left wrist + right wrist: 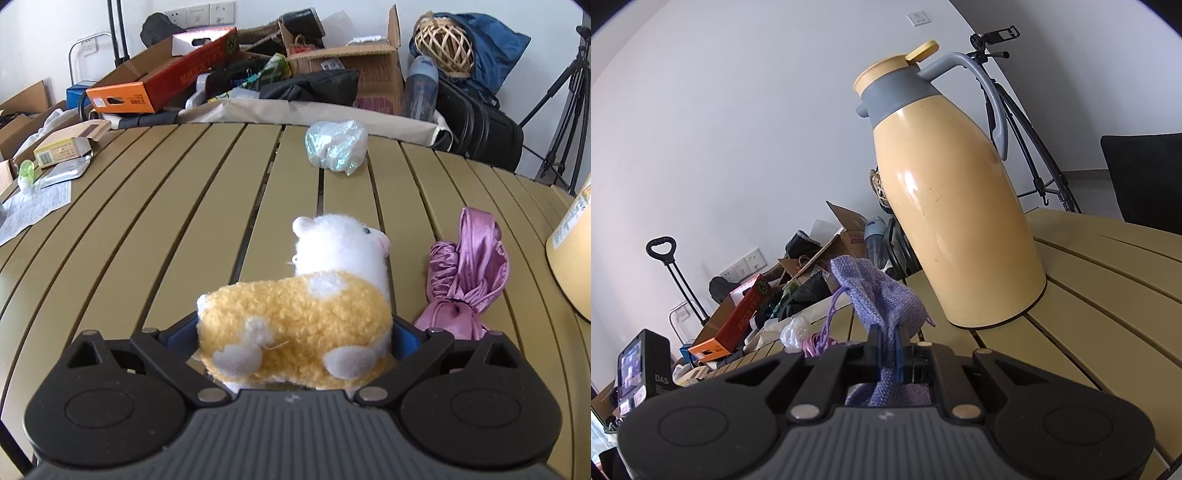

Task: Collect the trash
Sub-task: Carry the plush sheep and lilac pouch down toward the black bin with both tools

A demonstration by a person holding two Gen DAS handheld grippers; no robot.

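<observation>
My left gripper [295,332] is shut on a yellow and white plush alpaca [303,314], held just above the slatted olive table [147,240]. A crumpled clear plastic bag [337,145] lies near the table's far edge. A pink satin cloth bundle [465,280] lies right of the plush. My right gripper [886,349] is shut on a purple woven drawstring pouch [882,295] and holds it above the table, left of a yellow thermos jug [956,206]. The plastic bag [794,330] and pink cloth [812,343] show low left in the right wrist view.
A small carton [62,147], foil packet [66,171], green bottle [26,173] and paper leaflet [33,210] lie at the table's left. Boxes, bags and a water bottle [419,88] pile behind the table. A tripod [565,122] stands far right. The thermos edge [570,258] is at right.
</observation>
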